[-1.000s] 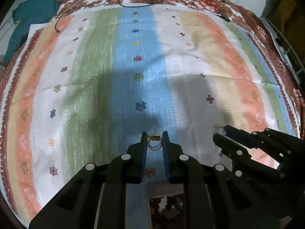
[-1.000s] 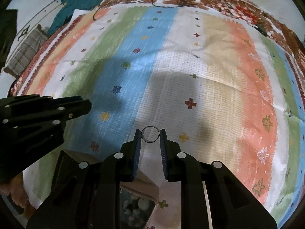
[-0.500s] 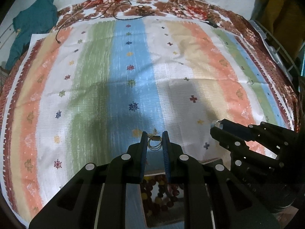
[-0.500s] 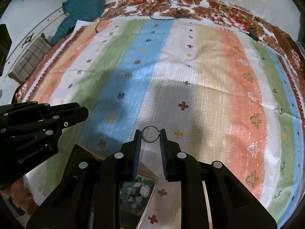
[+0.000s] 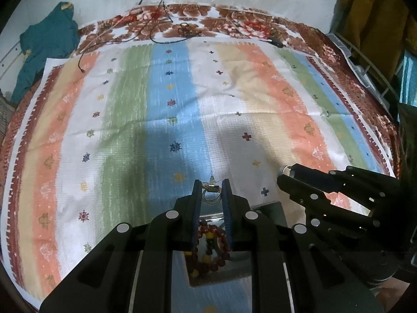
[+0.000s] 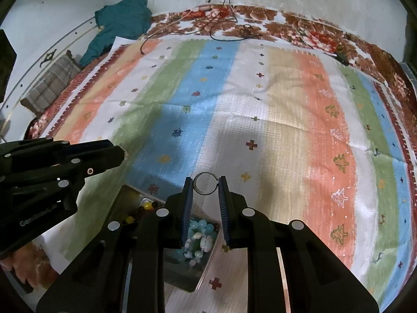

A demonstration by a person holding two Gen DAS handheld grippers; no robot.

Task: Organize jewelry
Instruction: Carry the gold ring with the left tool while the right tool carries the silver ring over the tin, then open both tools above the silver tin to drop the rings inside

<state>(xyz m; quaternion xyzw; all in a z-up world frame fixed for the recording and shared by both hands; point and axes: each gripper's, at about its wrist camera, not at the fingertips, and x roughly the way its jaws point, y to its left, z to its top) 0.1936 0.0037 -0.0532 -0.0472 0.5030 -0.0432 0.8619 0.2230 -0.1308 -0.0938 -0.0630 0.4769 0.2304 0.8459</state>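
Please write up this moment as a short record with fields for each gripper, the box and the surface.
left gripper: shut on a small gold earring
right gripper: shut on a thin metal ring
box: open, below both grippers; red and yellow beads in one compartment, pale blue and white beads in another
surface: striped cloth over a floral blanket

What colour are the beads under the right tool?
Pale turquoise and white beads, clearest in the right wrist view.
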